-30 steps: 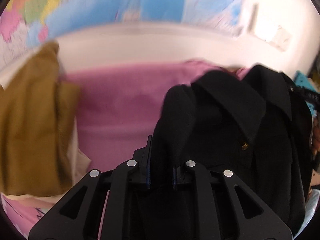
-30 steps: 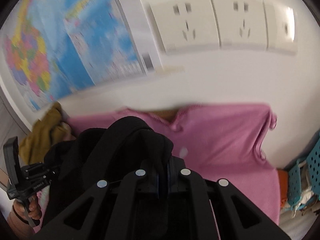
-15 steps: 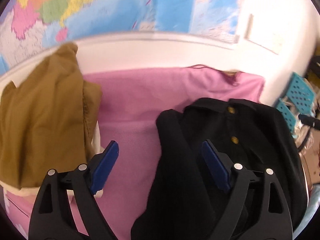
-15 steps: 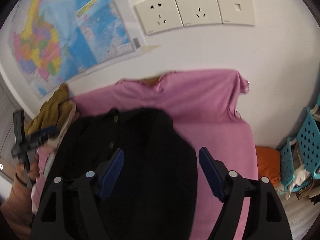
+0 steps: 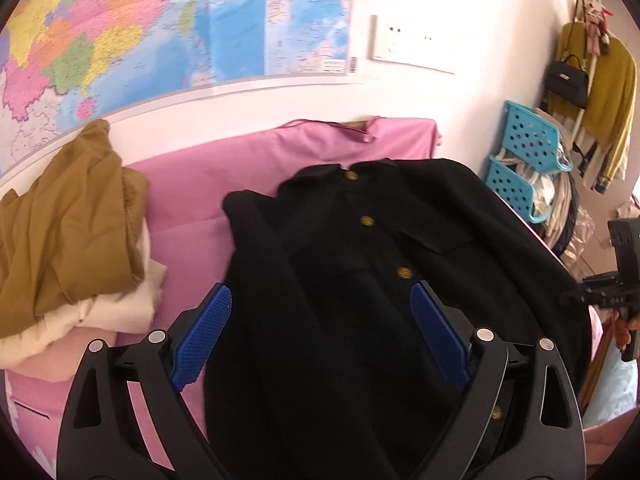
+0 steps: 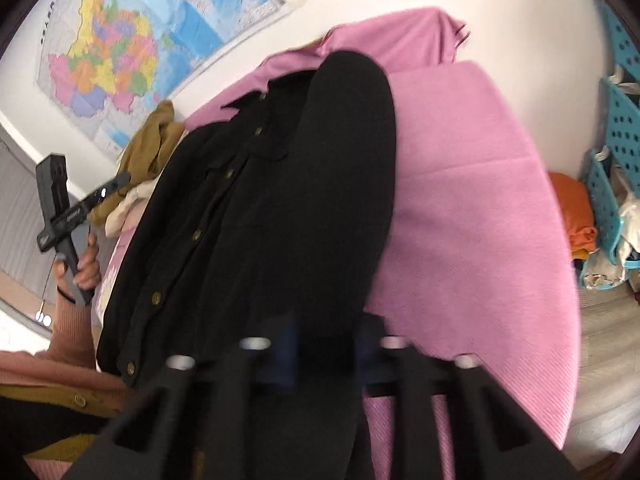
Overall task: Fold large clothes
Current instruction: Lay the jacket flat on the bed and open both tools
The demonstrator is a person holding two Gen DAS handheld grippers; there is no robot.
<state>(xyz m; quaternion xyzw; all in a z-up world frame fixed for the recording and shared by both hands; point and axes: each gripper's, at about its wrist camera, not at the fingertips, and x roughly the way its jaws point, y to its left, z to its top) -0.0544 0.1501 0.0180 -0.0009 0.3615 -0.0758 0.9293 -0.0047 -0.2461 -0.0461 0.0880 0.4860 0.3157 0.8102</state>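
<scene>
A black button-front jacket (image 5: 360,264) lies spread on the pink-covered table (image 5: 192,184), collar toward the wall, brass buttons up. My left gripper (image 5: 320,332) is open and empty, its blue pads on either side of the jacket's left front, above it. In the right wrist view the jacket (image 6: 280,184) fills the middle, its right sleeve folded along the body. My right gripper (image 6: 324,348) is blurred at the sleeve's lower end, its jaws close together with black cloth between them. The left gripper also shows in that view (image 6: 64,216).
A mustard garment (image 5: 68,216) on cream clothes is piled at the table's left. Blue perforated baskets (image 5: 524,152) stand right of the table, with an orange cloth (image 6: 576,216) beside them. A map (image 5: 160,28) and wall sockets hang behind. Clothes hang far right.
Both grippers let go of the jacket and it dropped flat on the table. The left gripper stays open above it; the right one has moved down to the sleeve end and closed in.
</scene>
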